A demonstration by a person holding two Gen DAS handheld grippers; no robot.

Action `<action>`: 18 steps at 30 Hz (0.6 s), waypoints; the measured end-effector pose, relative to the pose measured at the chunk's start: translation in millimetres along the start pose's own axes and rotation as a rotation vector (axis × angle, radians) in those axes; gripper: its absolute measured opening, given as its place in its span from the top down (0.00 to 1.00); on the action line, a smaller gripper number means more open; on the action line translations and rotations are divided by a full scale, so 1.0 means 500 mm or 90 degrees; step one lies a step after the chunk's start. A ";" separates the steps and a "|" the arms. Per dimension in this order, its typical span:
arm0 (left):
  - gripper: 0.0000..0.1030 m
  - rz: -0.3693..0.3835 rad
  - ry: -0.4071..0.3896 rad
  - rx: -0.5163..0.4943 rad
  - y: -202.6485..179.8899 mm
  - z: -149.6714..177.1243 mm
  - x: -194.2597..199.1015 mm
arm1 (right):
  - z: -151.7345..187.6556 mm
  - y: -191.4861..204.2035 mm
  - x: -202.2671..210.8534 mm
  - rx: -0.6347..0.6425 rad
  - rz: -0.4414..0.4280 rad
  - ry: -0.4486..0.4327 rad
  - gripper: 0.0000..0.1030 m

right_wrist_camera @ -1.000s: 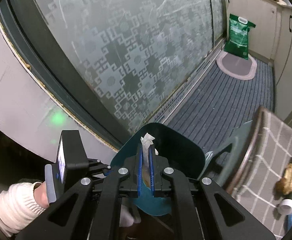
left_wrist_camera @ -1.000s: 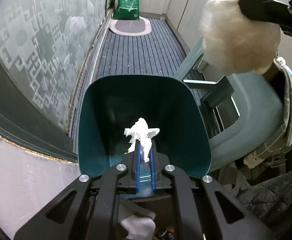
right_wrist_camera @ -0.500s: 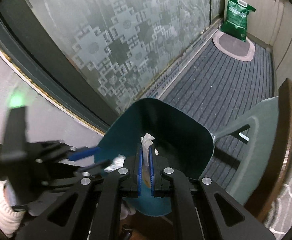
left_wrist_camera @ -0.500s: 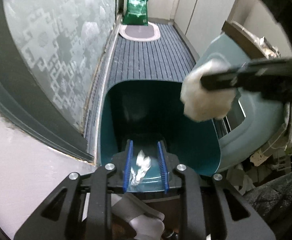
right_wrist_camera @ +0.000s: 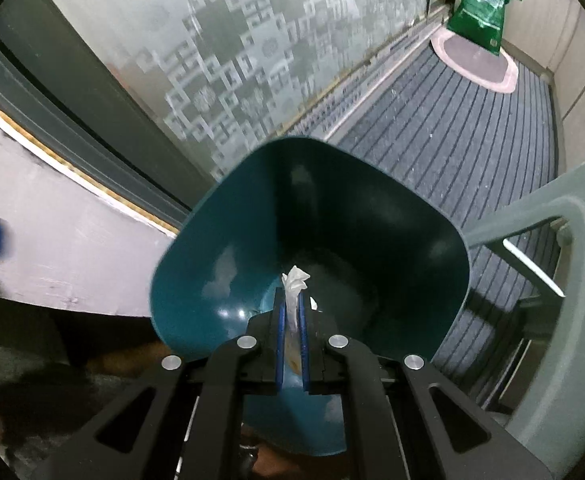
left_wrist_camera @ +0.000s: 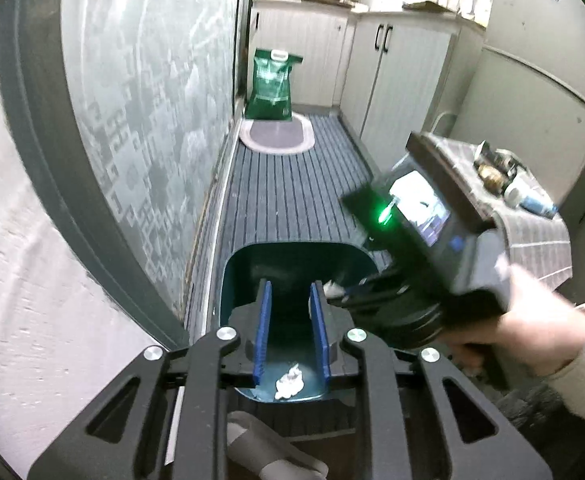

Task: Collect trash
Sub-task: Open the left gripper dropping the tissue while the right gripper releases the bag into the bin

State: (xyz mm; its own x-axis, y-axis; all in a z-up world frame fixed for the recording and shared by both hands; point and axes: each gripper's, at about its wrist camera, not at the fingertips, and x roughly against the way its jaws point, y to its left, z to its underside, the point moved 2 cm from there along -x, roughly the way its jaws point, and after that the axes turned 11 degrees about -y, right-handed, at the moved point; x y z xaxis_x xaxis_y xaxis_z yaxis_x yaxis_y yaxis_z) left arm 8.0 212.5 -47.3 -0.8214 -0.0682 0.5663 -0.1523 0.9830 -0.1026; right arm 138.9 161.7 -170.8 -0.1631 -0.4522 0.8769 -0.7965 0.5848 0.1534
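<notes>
A teal trash bin [left_wrist_camera: 248, 258] stands open on the floor below both grippers. My left gripper [left_wrist_camera: 291, 292] is open and empty above the bin; a crumpled white tissue [left_wrist_camera: 289, 381] lies on the bin's bottom between its fingers. My right gripper [right_wrist_camera: 291, 306] is shut on a white tissue [right_wrist_camera: 294, 280] and holds it over the bin's mouth [right_wrist_camera: 392, 196]. The right gripper's body and the hand holding it show in the left wrist view [left_wrist_camera: 432, 240], right of the bin.
A frosted patterned glass door [left_wrist_camera: 132, 100] runs along the left. A grey striped floor mat [left_wrist_camera: 292, 188] leads to a green bag [left_wrist_camera: 272, 84] and white cabinets [left_wrist_camera: 392, 72]. A grey-green plastic chair [right_wrist_camera: 572, 280] and a checked-cloth table [left_wrist_camera: 532, 232] stand to the right.
My left gripper opened and dropped its tissue into the bin, then rose. My right gripper, still holding its tissue, moved over the bin.
</notes>
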 end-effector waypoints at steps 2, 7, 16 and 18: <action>0.79 0.000 -0.013 -0.001 -0.004 -0.010 0.015 | 0.008 0.001 -0.015 0.004 0.004 0.010 0.94; 0.79 0.004 -0.056 -0.001 -0.015 -0.041 0.055 | 0.032 0.004 -0.054 0.017 0.019 0.038 0.94; 0.79 0.015 -0.112 0.001 -0.042 -0.080 0.115 | 0.051 0.001 -0.071 0.028 0.025 0.054 0.85; 0.77 0.020 -0.124 0.000 -0.050 -0.086 0.131 | 0.053 0.003 -0.065 0.029 0.020 0.052 0.70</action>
State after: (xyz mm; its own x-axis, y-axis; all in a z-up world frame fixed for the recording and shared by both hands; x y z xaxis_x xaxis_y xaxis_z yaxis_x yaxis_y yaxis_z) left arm -18.3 190.9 27.4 -0.9165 -0.0686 0.3940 -0.1247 0.9851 -0.1186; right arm 127.7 159.2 -211.0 -0.1414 -0.3761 0.9157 -0.8175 0.5661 0.1062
